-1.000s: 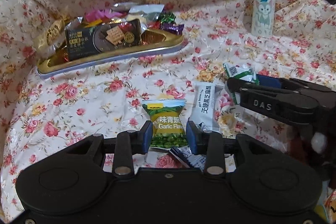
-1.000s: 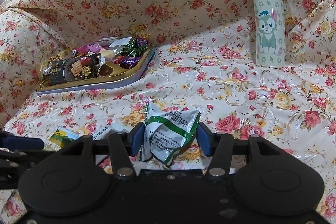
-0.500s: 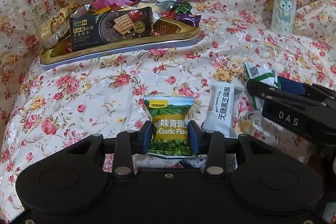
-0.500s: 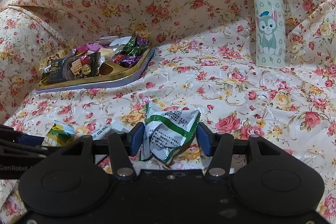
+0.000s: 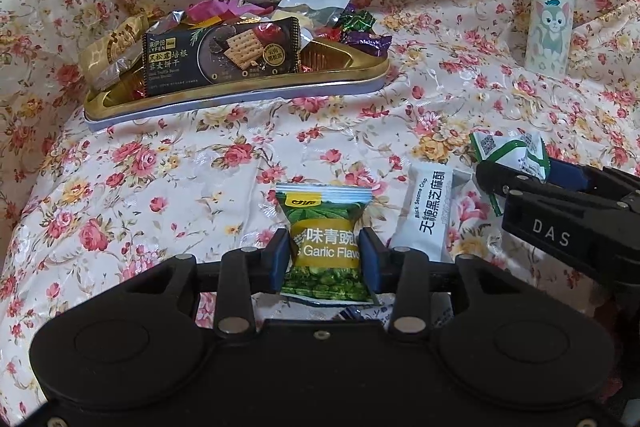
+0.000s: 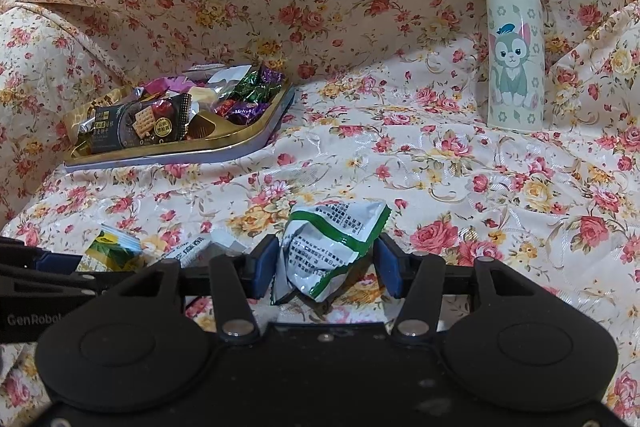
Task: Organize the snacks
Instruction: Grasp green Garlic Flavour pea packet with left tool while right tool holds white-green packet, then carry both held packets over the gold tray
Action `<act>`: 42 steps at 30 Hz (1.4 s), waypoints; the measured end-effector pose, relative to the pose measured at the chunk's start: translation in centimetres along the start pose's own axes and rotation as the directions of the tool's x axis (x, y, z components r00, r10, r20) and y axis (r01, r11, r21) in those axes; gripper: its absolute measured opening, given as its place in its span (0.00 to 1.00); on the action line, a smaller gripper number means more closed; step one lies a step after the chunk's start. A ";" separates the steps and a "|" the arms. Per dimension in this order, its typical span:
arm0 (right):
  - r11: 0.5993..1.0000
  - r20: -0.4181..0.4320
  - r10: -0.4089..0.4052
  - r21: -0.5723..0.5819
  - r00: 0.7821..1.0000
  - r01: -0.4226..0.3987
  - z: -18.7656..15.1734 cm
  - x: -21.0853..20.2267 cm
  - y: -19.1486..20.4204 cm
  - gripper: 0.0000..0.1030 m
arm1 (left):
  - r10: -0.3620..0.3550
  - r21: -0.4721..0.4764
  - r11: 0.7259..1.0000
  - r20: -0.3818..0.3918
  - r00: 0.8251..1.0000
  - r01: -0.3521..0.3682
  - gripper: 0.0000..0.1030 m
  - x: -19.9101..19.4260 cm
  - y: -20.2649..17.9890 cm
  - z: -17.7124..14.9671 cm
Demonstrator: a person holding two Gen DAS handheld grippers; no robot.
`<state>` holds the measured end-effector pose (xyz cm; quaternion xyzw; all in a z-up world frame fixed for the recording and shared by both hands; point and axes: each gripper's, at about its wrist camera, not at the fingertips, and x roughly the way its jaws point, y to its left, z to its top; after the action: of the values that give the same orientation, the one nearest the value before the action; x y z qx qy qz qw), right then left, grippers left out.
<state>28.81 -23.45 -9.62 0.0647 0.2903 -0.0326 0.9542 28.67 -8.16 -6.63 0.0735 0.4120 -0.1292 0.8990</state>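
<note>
My left gripper (image 5: pixel 325 259) is shut on a green garlic-flavour pea packet (image 5: pixel 326 227) and holds it off the cloth. My right gripper (image 6: pixel 326 267) is shut on a crumpled white-and-green packet (image 6: pixel 328 247); it also shows in the left wrist view (image 5: pixel 512 155). A gold tray (image 5: pixel 240 91) full of several snacks, with a black cracker packet (image 5: pixel 220 55) in front, sits at the back left; it also shows in the right wrist view (image 6: pixel 180 147). A white black-sesame crisp packet (image 5: pixel 430 215) lies on the cloth between the grippers.
A white cat-print bottle (image 6: pixel 514 47) stands at the back right; it also shows in the left wrist view (image 5: pixel 550 11). Floral cloth (image 6: pixel 440 167) covers the surface and rises behind as a backdrop. Another small packet (image 5: pixel 360 313) lies under my left gripper.
My left gripper has lifted the green pea packet and moved nearer the tray, which looks larger. The right gripper has held its crumpled packet almost still.
</note>
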 end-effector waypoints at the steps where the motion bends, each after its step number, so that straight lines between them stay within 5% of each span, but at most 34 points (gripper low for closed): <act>1: 1.000 -0.001 -0.002 -0.004 1.000 0.002 0.0 0.0 0.0 0.54 | 0.000 -0.002 1.000 0.002 1.000 0.000 0.48 0.0 0.0 0.0; 26: 0.999 0.001 -0.046 -0.025 0.999 0.046 -0.1 -0.1 0.3 0.43 | -0.067 -0.089 0.994 0.000 0.998 0.066 0.37 -0.3 1.6 0.3; 42: 0.998 0.042 -0.060 0.002 0.997 0.060 1.5 -4.0 -1.3 0.39 | -0.089 -0.113 0.989 0.054 0.995 0.095 0.38 -7.4 2.3 0.5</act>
<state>26.15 -24.85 -6.26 0.0553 0.2718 -0.0628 0.9587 25.08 -4.83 -0.64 -0.0009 0.3996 -0.1482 0.9046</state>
